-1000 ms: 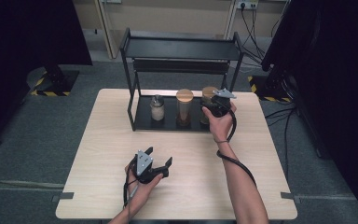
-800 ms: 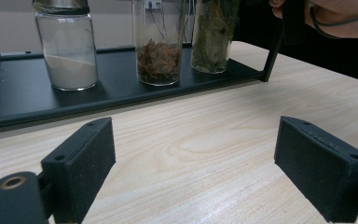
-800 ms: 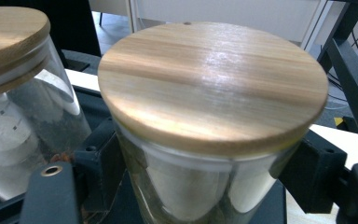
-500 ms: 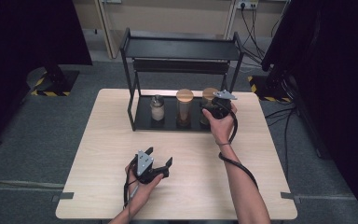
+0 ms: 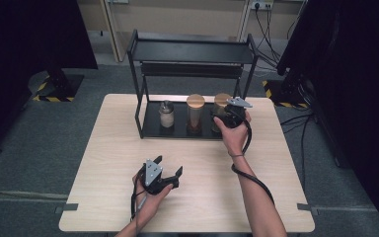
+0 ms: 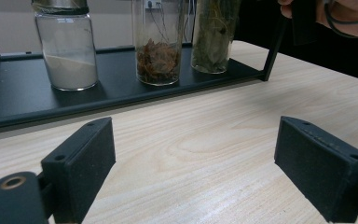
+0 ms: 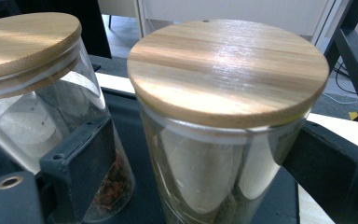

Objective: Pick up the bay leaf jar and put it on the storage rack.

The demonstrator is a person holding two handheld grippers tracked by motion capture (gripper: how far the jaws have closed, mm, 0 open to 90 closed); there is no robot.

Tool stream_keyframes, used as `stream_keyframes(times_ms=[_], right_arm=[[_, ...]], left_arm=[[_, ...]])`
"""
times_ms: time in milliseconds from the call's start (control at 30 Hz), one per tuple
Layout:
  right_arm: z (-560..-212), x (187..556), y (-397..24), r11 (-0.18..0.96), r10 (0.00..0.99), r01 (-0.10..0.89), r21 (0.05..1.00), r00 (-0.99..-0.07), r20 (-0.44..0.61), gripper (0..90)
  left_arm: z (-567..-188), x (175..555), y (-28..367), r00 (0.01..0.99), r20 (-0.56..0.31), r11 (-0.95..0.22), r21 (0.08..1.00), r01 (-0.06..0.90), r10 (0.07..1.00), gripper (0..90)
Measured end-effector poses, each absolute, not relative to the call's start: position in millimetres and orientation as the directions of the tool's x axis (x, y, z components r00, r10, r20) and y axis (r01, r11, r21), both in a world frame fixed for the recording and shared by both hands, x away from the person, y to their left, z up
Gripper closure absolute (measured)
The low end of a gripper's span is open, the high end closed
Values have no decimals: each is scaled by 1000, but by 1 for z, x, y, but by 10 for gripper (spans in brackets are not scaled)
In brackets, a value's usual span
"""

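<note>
Standing between right hand-held gripper [image 7: 186, 172] opening jaws, wooden-lidded jar [image 7: 223, 140]

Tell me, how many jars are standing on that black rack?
3, in a row on the bottom shelf: a short metal-lidded jar at the left, a wooden-lidded jar in the middle, and another wooden-lidded jar at the right, partly behind the right gripper.

We see open tabletop [image 5: 286, 197] before the rack [image 5: 192, 52] — plenty of passage there. Under its shelf, three jars [image 5: 195, 112] stand close together (narrow gaps), and corner posts [image 5: 250, 66] hem both ends.
</note>
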State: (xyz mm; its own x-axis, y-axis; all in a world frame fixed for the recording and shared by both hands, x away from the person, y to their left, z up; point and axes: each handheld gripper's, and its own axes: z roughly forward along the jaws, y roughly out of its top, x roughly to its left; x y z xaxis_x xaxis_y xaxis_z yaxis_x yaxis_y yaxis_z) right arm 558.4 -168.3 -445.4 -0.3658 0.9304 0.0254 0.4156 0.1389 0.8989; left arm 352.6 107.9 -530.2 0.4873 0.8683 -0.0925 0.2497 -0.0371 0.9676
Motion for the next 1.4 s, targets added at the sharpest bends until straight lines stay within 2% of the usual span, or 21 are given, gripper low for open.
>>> stream_keyframes(times_ms=[1400], right_arm=[[-433,516,-178,122,903,397,910,-424,64,73]], left_arm=[[-530,352,108,486,-84,-45,968,247,870,118]])
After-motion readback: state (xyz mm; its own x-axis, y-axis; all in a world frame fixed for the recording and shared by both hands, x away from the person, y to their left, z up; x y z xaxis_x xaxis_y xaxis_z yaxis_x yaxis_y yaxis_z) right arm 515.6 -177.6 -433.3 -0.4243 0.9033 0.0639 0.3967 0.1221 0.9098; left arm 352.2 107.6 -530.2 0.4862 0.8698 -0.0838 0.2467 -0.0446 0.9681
